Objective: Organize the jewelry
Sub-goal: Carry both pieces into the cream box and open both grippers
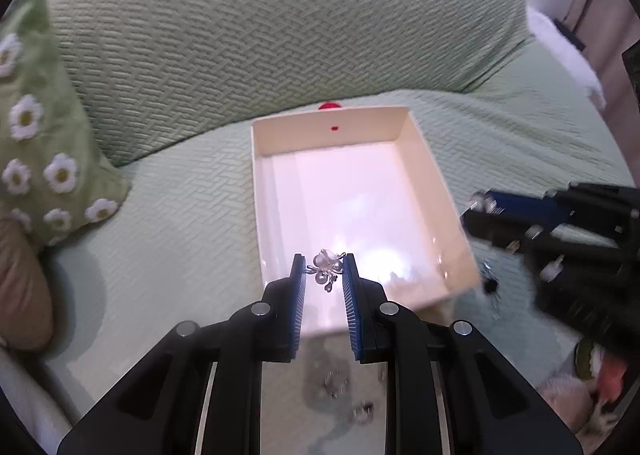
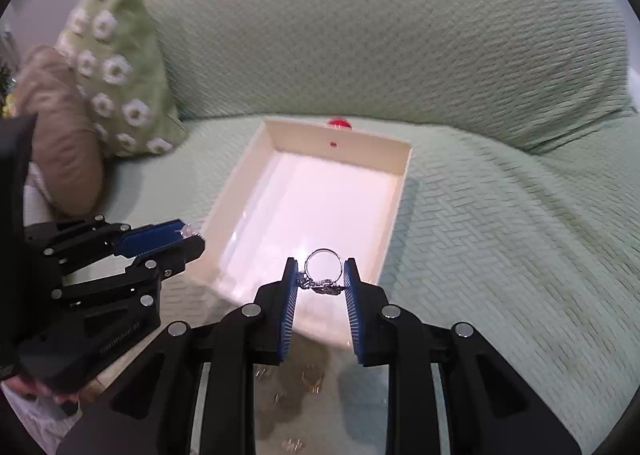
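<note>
Left tool (image 1: 324,269) pinches a silver pearl-cluster brooch (image 1: 327,267) over the near rim of the open cream cardboard box (image 1: 436,191) (on green sofa). Right tool (image 2: 320,275) pinches a silver ring (image 2: 323,263) just inside the same edge; box floor bare beyond.

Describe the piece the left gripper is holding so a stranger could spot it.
On the green sofa seat lies an open white box. Over its near edge, the left gripper pinches a silver pearl cluster. The right gripper holds a plain silver ring instead.
</note>
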Demonstrator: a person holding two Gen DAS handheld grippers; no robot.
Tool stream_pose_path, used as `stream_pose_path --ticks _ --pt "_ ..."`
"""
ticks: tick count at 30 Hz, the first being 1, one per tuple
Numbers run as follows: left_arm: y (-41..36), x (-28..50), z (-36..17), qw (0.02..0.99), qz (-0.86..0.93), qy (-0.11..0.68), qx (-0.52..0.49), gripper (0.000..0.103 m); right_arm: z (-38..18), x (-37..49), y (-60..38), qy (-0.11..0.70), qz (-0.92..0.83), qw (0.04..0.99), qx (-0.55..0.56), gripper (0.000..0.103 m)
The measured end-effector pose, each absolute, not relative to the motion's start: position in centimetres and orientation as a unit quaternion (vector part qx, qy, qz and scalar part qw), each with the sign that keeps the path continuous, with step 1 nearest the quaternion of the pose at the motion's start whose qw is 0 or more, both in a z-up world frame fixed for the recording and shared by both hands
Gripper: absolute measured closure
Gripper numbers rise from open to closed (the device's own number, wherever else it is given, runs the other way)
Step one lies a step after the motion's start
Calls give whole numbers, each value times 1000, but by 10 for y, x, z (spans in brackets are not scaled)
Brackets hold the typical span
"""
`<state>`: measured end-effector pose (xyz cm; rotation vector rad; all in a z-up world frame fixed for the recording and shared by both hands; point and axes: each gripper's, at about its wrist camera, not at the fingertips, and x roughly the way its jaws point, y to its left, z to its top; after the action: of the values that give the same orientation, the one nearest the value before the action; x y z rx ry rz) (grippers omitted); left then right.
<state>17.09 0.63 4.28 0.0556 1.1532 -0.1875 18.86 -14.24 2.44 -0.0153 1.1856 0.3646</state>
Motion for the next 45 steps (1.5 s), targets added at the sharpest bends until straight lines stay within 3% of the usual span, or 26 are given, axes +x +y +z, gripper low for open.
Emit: stream_pose_path --ticks 11,23,26,28,34,35,37,38,39,43,45 --pt "4 214 -33 791 -65 609 17 85 -53 208 -121 617 159 771 -25 79" --pt "4 220 -49 783 -61 619 18 84 -52 205 -115 608 165 775 -35 78" --pt "9 215 -45 784 -58 619 6 79 -47 205 -117 603 170 779 -37 76" --pt "17 213 -39 787 -58 614 -5 76 -41 206 -121 594 156 788 -39 62" --pt "40 203 -12 800 -71 593 -58 65 -10 195 -137 572 157 805 -7 60" --pt "43 195 1 809 -68 581 -56 57 1 188 -140 561 159 812 -9 58" --pt "50 170 31 838 -66 539 -53 37 29 165 -148 525 165 835 -16 34" --pt "52 158 43 850 -66 520 -55 22 41 153 -153 507 164 846 -19 28" --pt "55 144 53 859 -69 505 -57 16 50 141 -159 488 159 858 -18 20" --pt "65 91 64 867 -61 490 -67 16 66 82 -189 433 153 889 -2 8" --pt "65 71 57 864 -55 496 -69 16 59 62 -200 430 146 891 4 7"
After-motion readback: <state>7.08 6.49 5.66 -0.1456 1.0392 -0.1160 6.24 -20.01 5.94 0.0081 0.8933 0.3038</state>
